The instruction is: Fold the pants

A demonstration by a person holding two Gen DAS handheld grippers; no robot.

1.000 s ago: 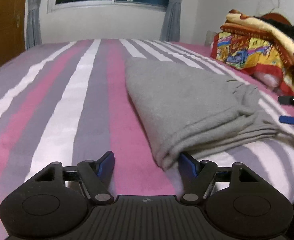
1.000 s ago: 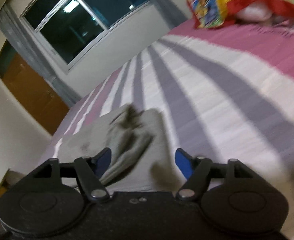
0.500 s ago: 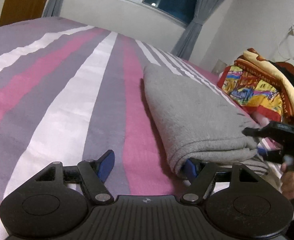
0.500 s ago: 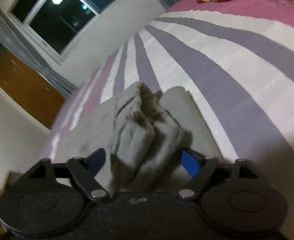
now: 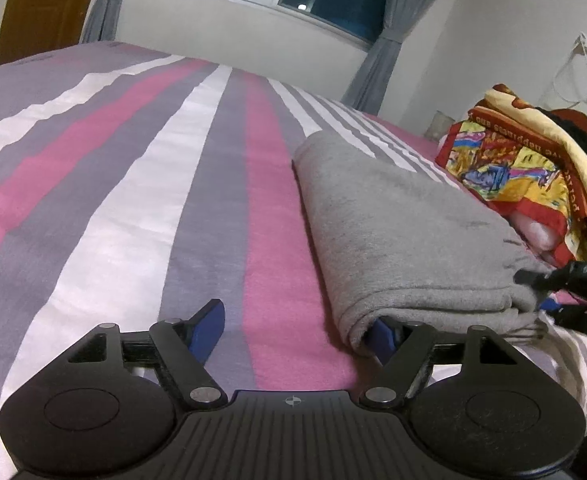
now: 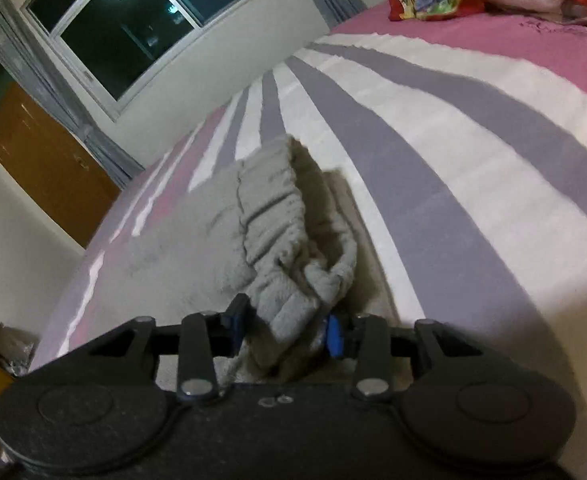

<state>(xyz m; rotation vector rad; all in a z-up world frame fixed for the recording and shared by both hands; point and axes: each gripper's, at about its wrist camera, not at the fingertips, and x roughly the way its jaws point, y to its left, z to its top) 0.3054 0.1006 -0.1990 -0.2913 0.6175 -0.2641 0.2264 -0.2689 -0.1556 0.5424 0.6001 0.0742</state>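
Closing right claw [image 6: 283, 330] pinching grey pants [image 6: 289, 264], striped bed [image 6: 473, 168]

One pants [image 5: 405, 240], two tools [image 5: 297, 328]

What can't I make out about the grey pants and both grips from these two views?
- Left wrist view: the left gripper has its right finger tucked under the pants; the fold hides its tip.
- Left wrist view: the right gripper is cut off by the frame edge.
- Right wrist view: the right gripper's closing jaws bunch the waistband; layer count unclear.
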